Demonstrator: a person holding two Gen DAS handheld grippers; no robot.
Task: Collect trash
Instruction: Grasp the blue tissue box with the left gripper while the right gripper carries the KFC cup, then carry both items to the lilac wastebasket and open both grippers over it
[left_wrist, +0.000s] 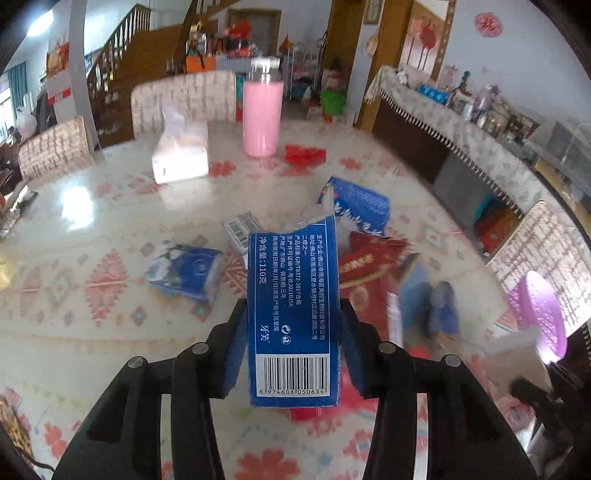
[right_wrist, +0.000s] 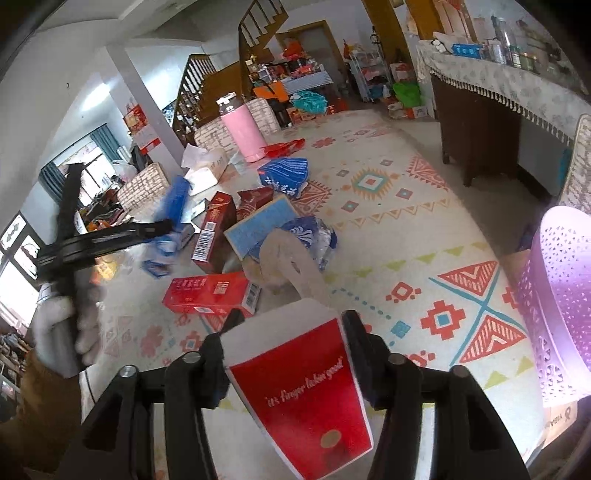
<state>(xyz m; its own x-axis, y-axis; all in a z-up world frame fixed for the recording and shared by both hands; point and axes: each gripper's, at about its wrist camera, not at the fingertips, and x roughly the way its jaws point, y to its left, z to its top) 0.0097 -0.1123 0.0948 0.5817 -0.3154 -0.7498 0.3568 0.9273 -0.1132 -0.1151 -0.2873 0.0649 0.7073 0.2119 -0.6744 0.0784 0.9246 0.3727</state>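
the left gripper (left_wrist: 293, 325) is clenched on a blue toothpaste box (left_wrist: 293, 314), its pads pressed against the box's two long sides; the box stands lengthwise between the jaws, raised above the table (left_wrist: 110, 332), with white chinese print, a barcode at the near end and a ragged, torn-open far end. the right gripper (right_wrist: 290, 323) has a red paper carton (right_wrist: 303, 391) between its jaws, a tapered carton with a white rim and white script across its red face; whether the pads press on it or stand just off its sides i cannot tell. the rest of the trash lies in a loose heap mid-table: a long red carton (right_wrist: 207, 295) lying flat, a dark red box (right_wrist: 216, 232) on its edge, crumpled blue wrappers (right_wrist: 310, 236) and a blue tissue pack (left_wrist: 184, 269). a perforated purple basket (right_wrist: 561, 295) stands at the table's right edge, a pink bottle (left_wrist: 262, 116) and a white tissue pack (left_wrist: 181, 153) at the far side.
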